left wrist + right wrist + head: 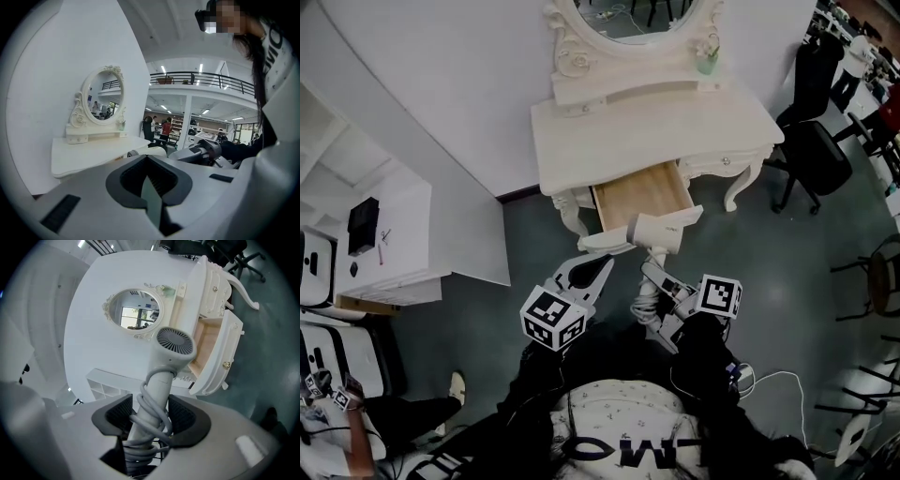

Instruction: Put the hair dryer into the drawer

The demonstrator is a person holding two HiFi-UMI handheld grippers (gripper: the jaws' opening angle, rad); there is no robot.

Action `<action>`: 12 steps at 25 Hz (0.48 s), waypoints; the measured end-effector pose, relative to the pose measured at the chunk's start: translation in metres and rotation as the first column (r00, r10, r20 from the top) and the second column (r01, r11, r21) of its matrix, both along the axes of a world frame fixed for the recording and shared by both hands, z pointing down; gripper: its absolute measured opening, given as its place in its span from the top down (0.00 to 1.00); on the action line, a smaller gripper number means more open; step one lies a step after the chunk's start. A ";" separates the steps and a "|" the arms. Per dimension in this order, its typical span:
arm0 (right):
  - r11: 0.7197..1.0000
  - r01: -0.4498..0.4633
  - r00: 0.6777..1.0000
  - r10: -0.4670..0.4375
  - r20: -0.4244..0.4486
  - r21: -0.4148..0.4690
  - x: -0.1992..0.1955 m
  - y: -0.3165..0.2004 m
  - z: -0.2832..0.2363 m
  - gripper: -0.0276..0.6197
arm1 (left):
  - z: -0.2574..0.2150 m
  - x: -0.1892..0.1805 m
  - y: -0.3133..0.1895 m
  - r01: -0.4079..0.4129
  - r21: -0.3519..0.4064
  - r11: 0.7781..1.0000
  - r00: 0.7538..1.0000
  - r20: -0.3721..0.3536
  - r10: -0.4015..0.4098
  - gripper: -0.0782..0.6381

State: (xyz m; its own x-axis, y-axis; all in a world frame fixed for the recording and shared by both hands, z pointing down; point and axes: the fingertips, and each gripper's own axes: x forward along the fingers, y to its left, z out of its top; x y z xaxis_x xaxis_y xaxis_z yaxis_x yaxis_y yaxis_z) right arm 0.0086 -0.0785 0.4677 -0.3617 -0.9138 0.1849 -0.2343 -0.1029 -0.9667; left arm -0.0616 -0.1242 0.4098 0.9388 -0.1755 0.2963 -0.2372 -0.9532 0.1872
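Note:
The white hair dryer (658, 232) hangs just in front of the open drawer (642, 194) of the white vanity table (581, 141), its head level with the drawer front. My right gripper (661, 284) is shut on its handle, which has the grey cord wound round it. In the right gripper view the hair dryer (172, 348) rises from between the jaws of the right gripper (152, 417), with its rear grille facing the camera and the wooden drawer (207, 341) just beyond. My left gripper (602, 264) sits left of the dryer, shut and empty; the left gripper (149, 161) faces the vanity's side.
An oval mirror (637, 19) and a small green cup (706, 62) stand on the vanity. Black office chairs (814, 155) are at the right. A white shelf unit (389, 239) stands at the left, and a white cable (778, 380) lies on the dark floor.

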 end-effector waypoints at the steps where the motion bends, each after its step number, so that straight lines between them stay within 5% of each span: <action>1: 1.000 -0.001 1.000 0.001 -0.003 -0.004 0.002 0.000 0.002 0.58 | 0.000 0.000 -0.001 0.004 0.002 1.000 1.000 0.006 -0.004 0.91; 12: 0.999 -0.021 0.999 0.021 0.024 -0.030 0.005 0.000 0.013 0.58 | 0.008 0.009 -0.010 -0.019 -0.012 1.000 0.999 0.032 0.019 0.91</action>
